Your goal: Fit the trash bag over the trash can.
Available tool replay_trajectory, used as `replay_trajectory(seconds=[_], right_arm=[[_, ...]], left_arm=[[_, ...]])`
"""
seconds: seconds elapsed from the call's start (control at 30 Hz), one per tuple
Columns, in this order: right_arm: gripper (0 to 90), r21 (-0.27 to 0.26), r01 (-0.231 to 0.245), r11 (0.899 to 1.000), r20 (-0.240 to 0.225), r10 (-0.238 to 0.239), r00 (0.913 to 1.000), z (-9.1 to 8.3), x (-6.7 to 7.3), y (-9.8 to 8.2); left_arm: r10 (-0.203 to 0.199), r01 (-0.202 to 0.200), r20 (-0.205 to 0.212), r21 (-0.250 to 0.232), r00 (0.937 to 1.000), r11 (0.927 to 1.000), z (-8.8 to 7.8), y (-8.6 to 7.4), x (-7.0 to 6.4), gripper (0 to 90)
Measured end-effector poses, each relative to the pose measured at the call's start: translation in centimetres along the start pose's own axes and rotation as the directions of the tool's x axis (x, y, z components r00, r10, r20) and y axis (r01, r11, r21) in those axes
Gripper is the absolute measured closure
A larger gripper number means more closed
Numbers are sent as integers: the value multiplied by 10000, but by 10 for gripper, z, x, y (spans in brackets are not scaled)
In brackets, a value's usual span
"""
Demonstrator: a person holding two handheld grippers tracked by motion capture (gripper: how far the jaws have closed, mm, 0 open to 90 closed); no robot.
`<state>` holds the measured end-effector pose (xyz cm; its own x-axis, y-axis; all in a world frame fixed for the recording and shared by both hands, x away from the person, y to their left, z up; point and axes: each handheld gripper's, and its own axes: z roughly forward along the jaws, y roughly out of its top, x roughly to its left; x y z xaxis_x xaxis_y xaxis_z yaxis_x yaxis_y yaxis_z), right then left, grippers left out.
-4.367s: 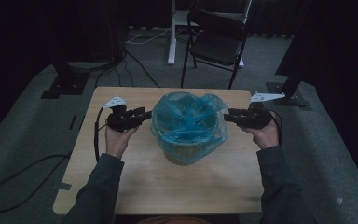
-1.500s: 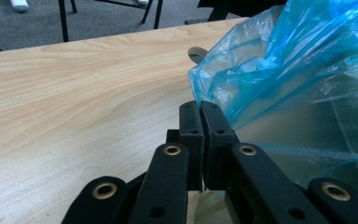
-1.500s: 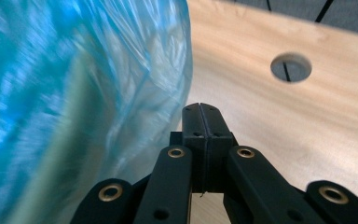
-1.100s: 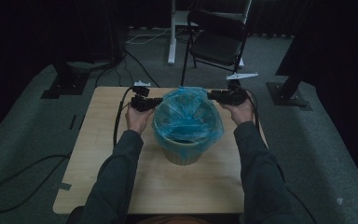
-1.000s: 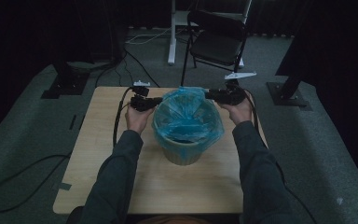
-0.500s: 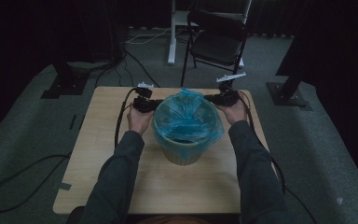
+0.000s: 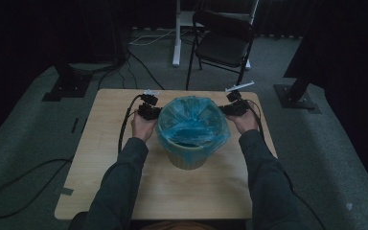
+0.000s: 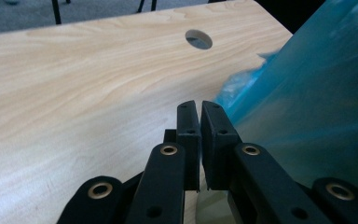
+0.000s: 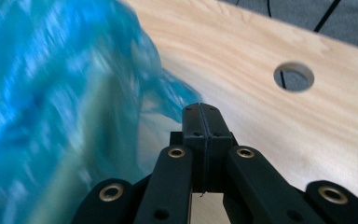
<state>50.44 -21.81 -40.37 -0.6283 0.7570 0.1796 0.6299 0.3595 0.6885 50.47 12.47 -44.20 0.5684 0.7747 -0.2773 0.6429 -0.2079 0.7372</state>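
Thin blue plastic bag point(image 7: 191, 122) lined tan round bin point(image 7: 188, 155) mid light wooden counter point(image 7: 105, 158). Left gripper point(image 7: 149, 111) nearly closed, pinched bag edge. Right gripper point(image 7: 234, 108) just snapped closed; whether on film, cannot tell. Best pulled down evenly, both sides, slowly, no tearing.

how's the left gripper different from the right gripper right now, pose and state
The left gripper sits at the left side of the blue bag with a thin slit between its fingers; the right gripper sits at the bag's right side, its fingers fully together. The bag lies right of the left fingers, left of the right ones. Both are shut, with no film visibly pinched, low over the table.
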Motion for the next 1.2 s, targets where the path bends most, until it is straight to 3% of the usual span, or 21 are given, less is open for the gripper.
replay_trajectory(seconds=[0.27,0.37,0.5,0.7,0.97,1.2], right_arm=[[900,262,191,9995,-199,-186,9996,-3,4,-10],[845,193,275,9994,-132,-272,9995,-6,5,-11],[762,-329,337,9989,-62,-339,9994,-22,8,-13],[736,-682,507,9964,83,-502,9987,-42,13,-16],[715,-1200,847,9892,-66,-861,9963,-69,29,-24],[696,-1717,1348,9759,-185,-1400,9900,-94,49,-31]], left_arm=[[49,-49,116,6,9999,10000,-7,-6,3,818],[213,-212,-61,34,9998,9998,-11,-7,4,770],[163,-173,-358,-256,9992,9995,-28,-9,9,689],[151,-195,-725,-609,9973,9980,-47,-10,11,631],[320,-388,-554,-1261,9979,9913,-79,-17,1,602],[589,-636,-321,-1717,9977,9831,-105,-25,-14,583]])
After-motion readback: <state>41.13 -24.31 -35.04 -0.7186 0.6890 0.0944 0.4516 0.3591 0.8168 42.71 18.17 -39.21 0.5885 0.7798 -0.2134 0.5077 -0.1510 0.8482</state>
